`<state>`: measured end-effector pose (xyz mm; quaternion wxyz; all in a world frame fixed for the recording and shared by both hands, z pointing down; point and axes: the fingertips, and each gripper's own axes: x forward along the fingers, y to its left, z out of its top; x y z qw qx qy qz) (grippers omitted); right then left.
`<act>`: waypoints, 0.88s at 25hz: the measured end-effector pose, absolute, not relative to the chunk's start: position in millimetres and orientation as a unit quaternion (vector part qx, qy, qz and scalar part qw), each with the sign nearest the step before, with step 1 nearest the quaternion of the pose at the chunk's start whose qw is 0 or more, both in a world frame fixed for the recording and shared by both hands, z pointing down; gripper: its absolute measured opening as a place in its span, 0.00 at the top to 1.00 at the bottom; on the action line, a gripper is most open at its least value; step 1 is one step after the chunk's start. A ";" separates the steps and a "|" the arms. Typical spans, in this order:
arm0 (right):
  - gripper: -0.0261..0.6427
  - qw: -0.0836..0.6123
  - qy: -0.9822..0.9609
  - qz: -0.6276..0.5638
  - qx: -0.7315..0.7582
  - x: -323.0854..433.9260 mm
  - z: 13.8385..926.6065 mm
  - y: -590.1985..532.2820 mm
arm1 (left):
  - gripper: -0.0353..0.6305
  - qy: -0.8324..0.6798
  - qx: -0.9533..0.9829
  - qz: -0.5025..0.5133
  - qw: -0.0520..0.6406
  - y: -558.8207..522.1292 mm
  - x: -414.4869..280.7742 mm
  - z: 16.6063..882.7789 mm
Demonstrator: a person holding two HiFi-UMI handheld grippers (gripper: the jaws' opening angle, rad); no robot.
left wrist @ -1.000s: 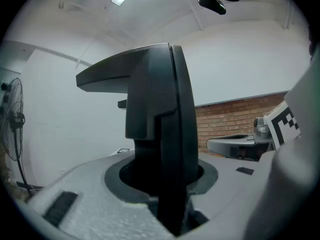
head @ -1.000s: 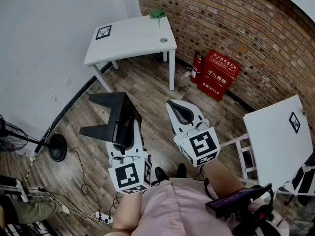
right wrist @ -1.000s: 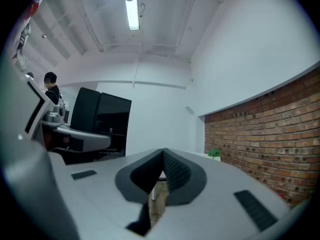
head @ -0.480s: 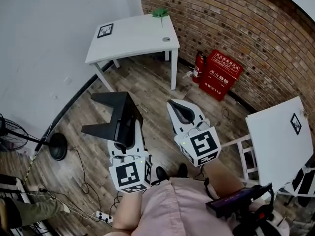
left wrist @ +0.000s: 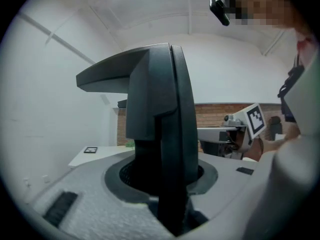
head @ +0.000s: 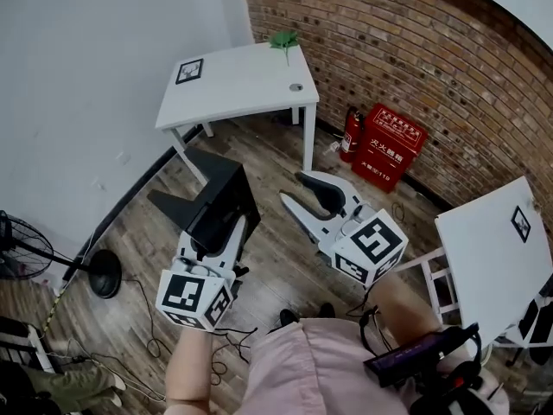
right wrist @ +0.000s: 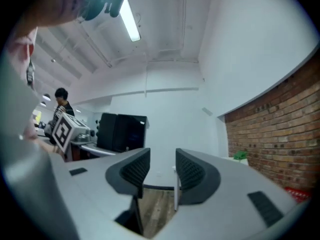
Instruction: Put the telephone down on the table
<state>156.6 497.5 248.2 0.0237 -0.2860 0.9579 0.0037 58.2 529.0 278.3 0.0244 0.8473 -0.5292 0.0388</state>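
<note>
- Since a second ago, my left arm has swung the telephone (head: pixel 220 199) off to the left. My right hand-held gripper (head: pixel 300 193) has just been opening its jaws, which now stand apart with nothing between them.
- Ahead, the white desk (head: pixel 233 93) stands against the brick wall (head: pixel 415 50), well apart from me.
- Held up in the air, the black telephone is clamped in my left hand-held gripper (head: pixel 216 236), both pads pressing its body.
- I judge this to be the carrying step; the set-down has not begun.
- Next I should reach the desk, lower the telephone onto its top, then loosen the jaws.
</note>
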 end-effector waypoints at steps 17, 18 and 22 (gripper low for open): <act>0.54 0.062 0.992 -0.109 0.025 56.4 224.0 541.4 | 0.70 -0.216 0.975 0.021 0.058 557.1 63.8 281.7; 0.57 0.062 0.991 -0.112 0.028 56.0 228.3 539.3 | 0.71 -0.210 0.975 0.022 0.063 554.6 65.1 285.7; 0.67 0.058 0.991 -0.115 0.032 56.7 245.0 520.4 | 0.71 -0.201 0.975 0.025 0.092 532.2 66.6 305.5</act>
